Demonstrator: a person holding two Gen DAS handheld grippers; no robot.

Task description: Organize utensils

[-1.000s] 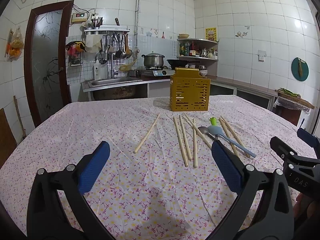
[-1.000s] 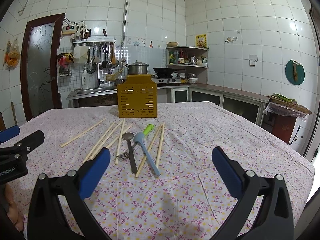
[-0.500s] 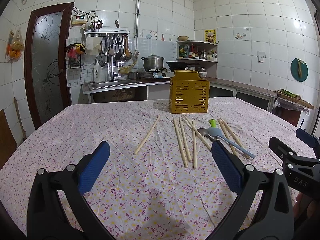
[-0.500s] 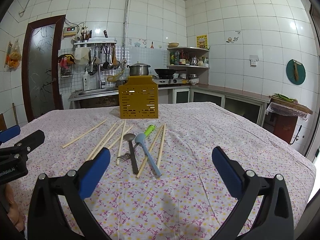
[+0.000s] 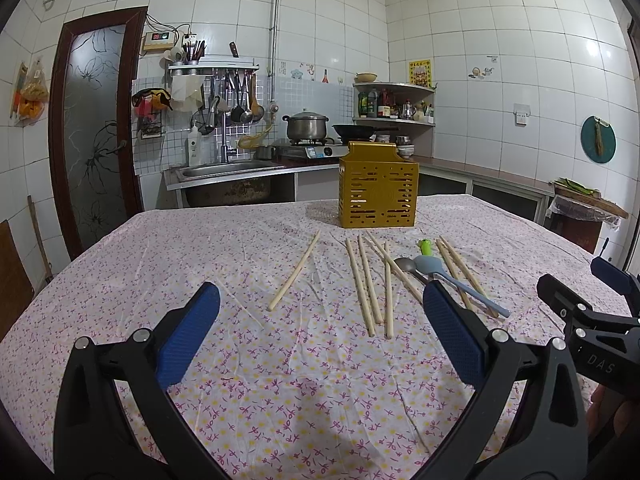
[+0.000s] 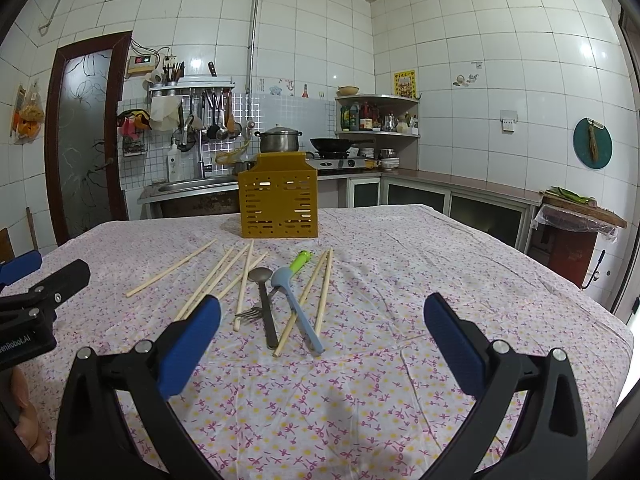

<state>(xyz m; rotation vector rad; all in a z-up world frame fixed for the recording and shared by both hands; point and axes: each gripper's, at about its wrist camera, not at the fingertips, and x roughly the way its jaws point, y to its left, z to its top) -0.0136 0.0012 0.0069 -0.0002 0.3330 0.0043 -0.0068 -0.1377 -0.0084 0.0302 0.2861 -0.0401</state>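
I hold both tools above the near part of the floral tablecloth, my left gripper spread wide with nothing between its blue pads, my right gripper likewise wide and empty. The yellow utensil holder stands at the far side of the cloth; just in front of it lie the chopsticks, one stray chopstick off to its left. Only my right view shows the fork beside the metal spoon and the blue spoon. To the right of the holder, bare cloth runs to the table edge.
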